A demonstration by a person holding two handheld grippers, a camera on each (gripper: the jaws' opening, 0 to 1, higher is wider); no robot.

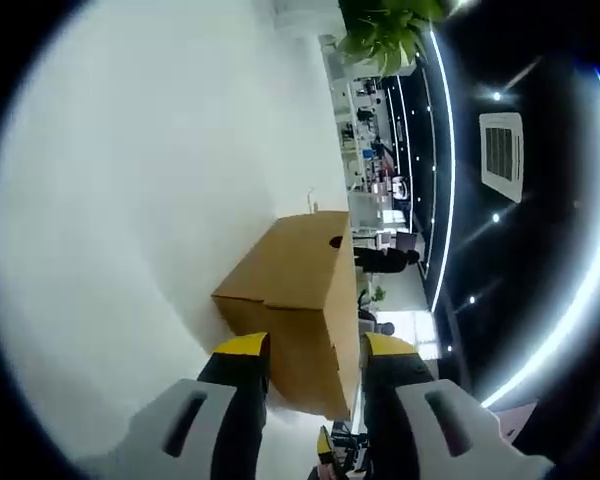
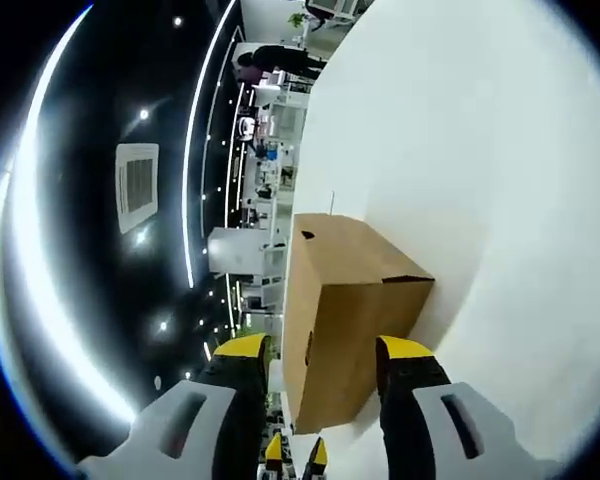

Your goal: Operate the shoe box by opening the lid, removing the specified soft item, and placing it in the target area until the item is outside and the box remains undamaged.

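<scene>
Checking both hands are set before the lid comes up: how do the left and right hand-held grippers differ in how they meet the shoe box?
The left hand-held gripper has the shoe box with the table on its left; for the right hand-held gripper the table lies on the right. The box corner reaches between the left jaws; the right jaws frame a face. Both are open, yellow-tipped.

Box text: I can read none on the brown shoe box (image 1: 295,275).
Room signs: none I can read.

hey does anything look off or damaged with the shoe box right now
Nothing stands out. The brown shoe box sits closed on the white table, with no visible dents or tears. Both the left hand-held gripper and right hand-held gripper are open around its corners.
</scene>
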